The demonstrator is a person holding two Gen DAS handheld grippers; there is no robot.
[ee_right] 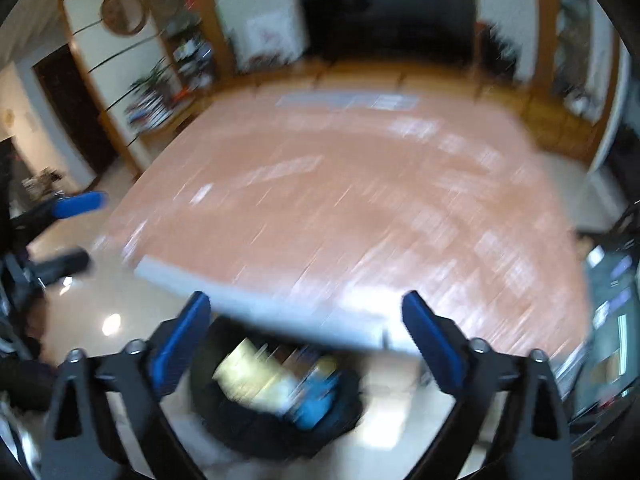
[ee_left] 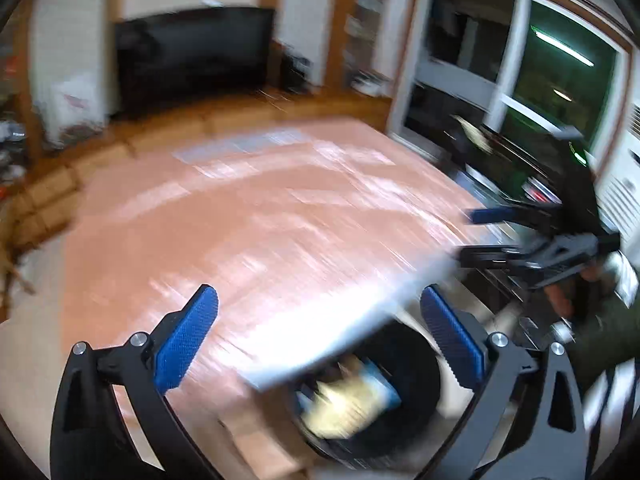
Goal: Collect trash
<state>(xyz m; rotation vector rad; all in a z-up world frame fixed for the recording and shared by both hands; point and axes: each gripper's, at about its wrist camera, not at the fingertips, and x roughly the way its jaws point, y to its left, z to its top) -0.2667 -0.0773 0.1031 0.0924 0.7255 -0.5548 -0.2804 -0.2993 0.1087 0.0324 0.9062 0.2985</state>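
The near black bin [ee_left: 424, 364] looked like matt plastic; the pink mat [ee_left: 260, 220] shone glossy, beside polished floor [ee_right: 92, 320].

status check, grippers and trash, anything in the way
Left gripper open, empty. Right gripper open, empty. Trash sits in the black bin below the table edge. Frames blurred; nothing seen blocking.

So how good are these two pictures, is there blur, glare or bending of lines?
Left wrist view: strong motion blur streaks the pink mat and smears the trash inside the black bin; white glare sits near the mat's front edge; the fisheye lens bends the window frame. Right wrist view: the same streaking and glare, and the bin is too blurred to name its contents.
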